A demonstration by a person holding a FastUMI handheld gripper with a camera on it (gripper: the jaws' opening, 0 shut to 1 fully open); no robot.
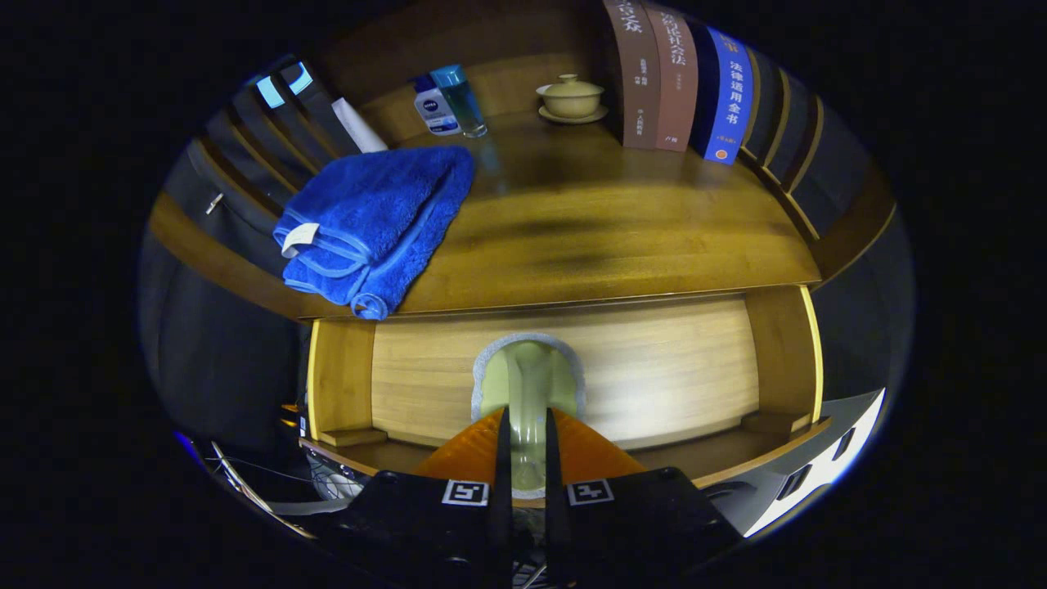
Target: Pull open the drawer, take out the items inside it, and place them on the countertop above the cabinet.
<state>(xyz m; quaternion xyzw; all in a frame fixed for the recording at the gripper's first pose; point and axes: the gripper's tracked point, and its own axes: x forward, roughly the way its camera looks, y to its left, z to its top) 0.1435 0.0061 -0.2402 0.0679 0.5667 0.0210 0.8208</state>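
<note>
My hand-held gripper (524, 446) pinches a pale green folded cloth with a grey trimmed edge (527, 372), both fingers pressed against its narrow fold, which rises between them and spreads out just ahead of the tips. The cloth sits over the open light wooden drawer (654, 368), whose pale floor stretches bare to either side of it; the drawer's side walls and front rim frame that room left and right.

Beyond the drawer lies the front edge of the brown wooden tabletop (605, 237), with a broad bare stretch across its middle and right. On its left, a folded blue terry towel with a white tag (372, 221) hangs slightly over the front edge. At the back stand a small white bottle with a blue label (434, 108) and a clear blue-capped bottle (460, 98), touching or just beside each other, then a beige lidded ceramic cup on a saucer (570, 98), and a row of upright books in brown and blue (683, 78) to its right.
</note>
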